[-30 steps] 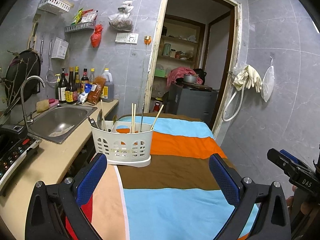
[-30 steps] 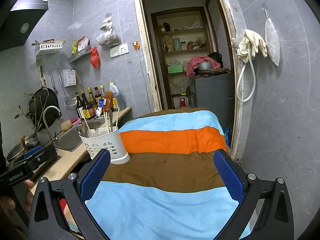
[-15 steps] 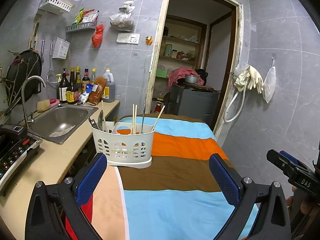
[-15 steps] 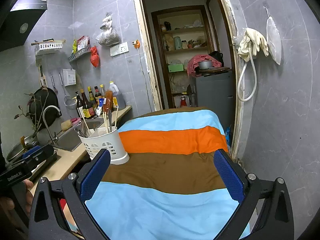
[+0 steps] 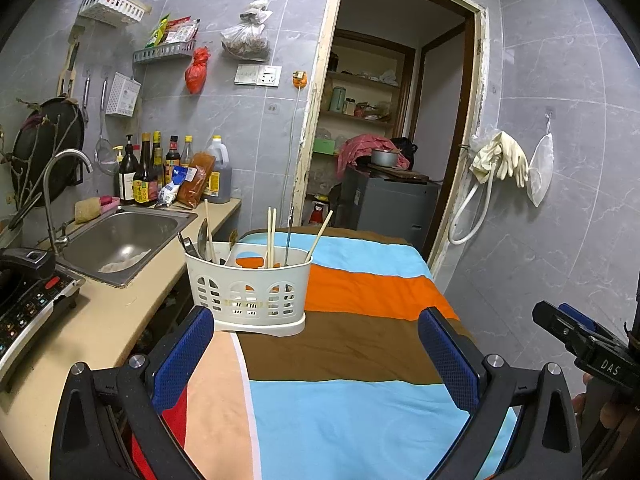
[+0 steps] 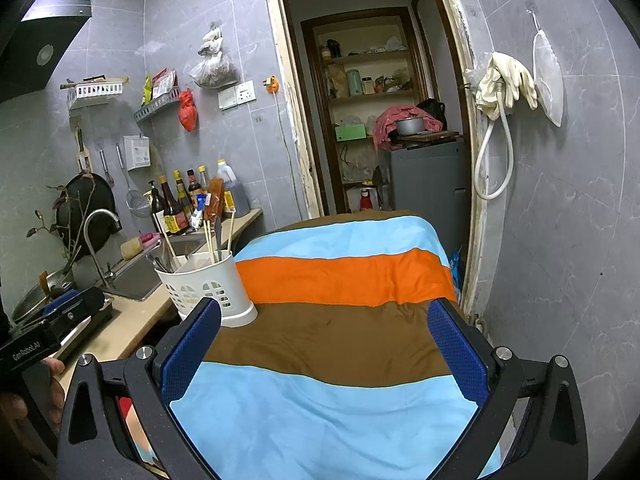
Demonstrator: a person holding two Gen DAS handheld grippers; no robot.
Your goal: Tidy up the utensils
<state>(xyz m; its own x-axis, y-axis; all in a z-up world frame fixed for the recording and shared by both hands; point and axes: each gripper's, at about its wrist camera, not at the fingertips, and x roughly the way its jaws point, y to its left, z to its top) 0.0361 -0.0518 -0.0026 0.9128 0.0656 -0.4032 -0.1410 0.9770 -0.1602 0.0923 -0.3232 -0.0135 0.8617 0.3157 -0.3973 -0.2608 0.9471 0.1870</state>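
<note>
A: Left gripper [image 5: 316,356] is seen spread wide, nothing held between the blue pads [image 5: 180,356]. It is held above the striped cloth [image 5: 340,412], over the near part of the table.

B: Right gripper [image 6: 324,352] is noted the same: fingers parted, nothing gripped, over the brown and light blue stripes.

A: Utensil holder [image 5: 248,284], white, slotted, is found upright on the cloth at the table's left edge, toward the far half, beside the worktop [image 5: 100,328]. Its base sits where the brown stripe meets the peach one.

B: From the right wrist view the holder [image 6: 208,284] is placed just past the left finger of the right gripper. Touching cannot be judged.

A: Chopsticks [image 5: 272,236] are recorded standing in the holder, leaning at different angles. A spoon [image 5: 202,236] and other metal handles are seen in its left compartment.

B: Sink [image 5: 120,240] is set into the worktop left of the holder; bottles [image 5: 148,172] are lined along the worktop's far edge by the wall.

A: No utensil is seen loose on the cloth.
</note>
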